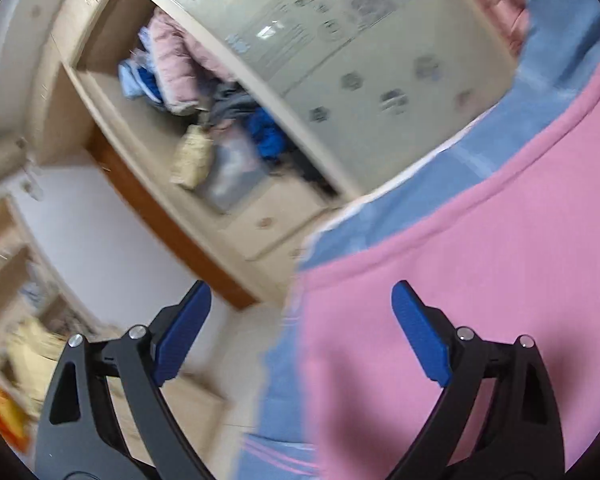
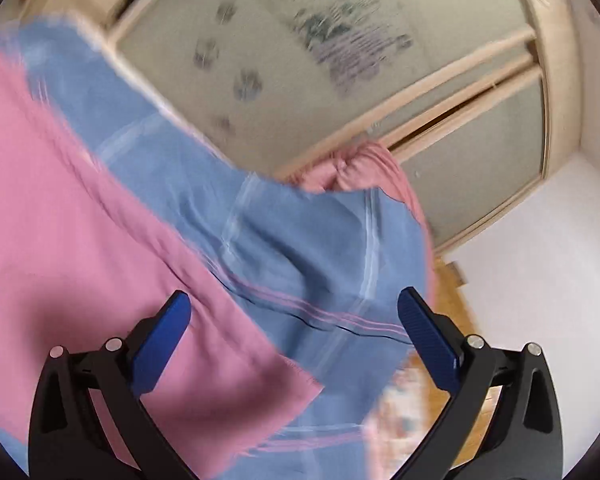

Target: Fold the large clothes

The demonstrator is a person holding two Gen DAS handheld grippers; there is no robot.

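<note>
A large pink cloth (image 1: 480, 264) lies on a blue striped sheet (image 1: 420, 192) on the bed. My left gripper (image 1: 300, 320) is open, hovering over the cloth's left edge, its right finger over the pink fabric, holding nothing. In the right wrist view the pink cloth (image 2: 80, 220) fills the left side, its corner near the bottom middle. The blue sheet (image 2: 292, 240) spreads under it. My right gripper (image 2: 294, 324) is open above that corner and holds nothing. Both views are blurred by motion.
A wardrobe with frosted sliding doors (image 1: 340, 60) stands behind the bed; its open section holds piled clothes (image 1: 188, 68). A pink quilt (image 2: 360, 168) lies at the bed's far end. Wooden floor (image 2: 460, 292) and white wall (image 2: 540, 248) show at right. Shelves (image 1: 8, 280) stand at left.
</note>
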